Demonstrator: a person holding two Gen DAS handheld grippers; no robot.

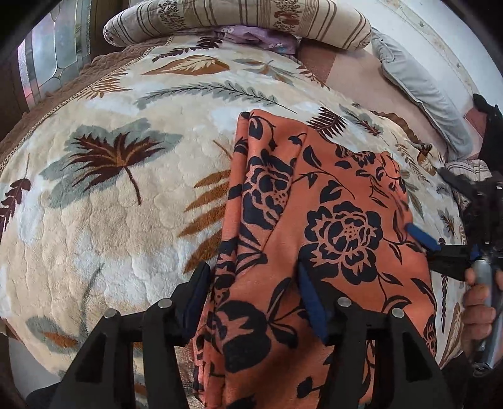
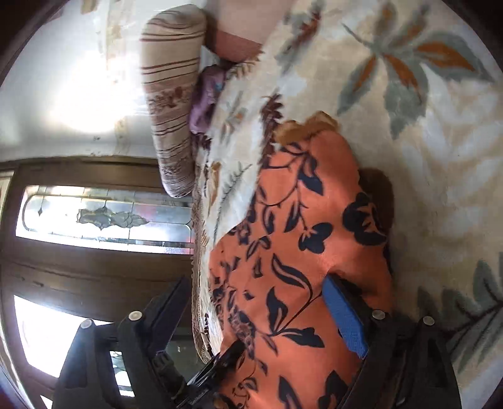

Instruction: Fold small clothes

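The leaf-patterned blanket (image 1: pixel 110 220) supports the folded orange floral garment (image 1: pixel 330 220). The left gripper (image 1: pixel 251 299) is level, jaws wide, straddling its near edge. The right gripper (image 2: pixel 251 311), rolled sideways, jaws wide, straddles its right edge.

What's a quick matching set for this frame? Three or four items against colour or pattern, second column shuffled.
Column 1:
1. garment
2. blanket
3. long pillow
4. small cloth under the pillow

Column 2:
A. purple
B. cream with brown and grey leaves
C. orange with dark flowers
D. beige with brown stripes

Pairs: 1-C, 2-B, 3-D, 4-A
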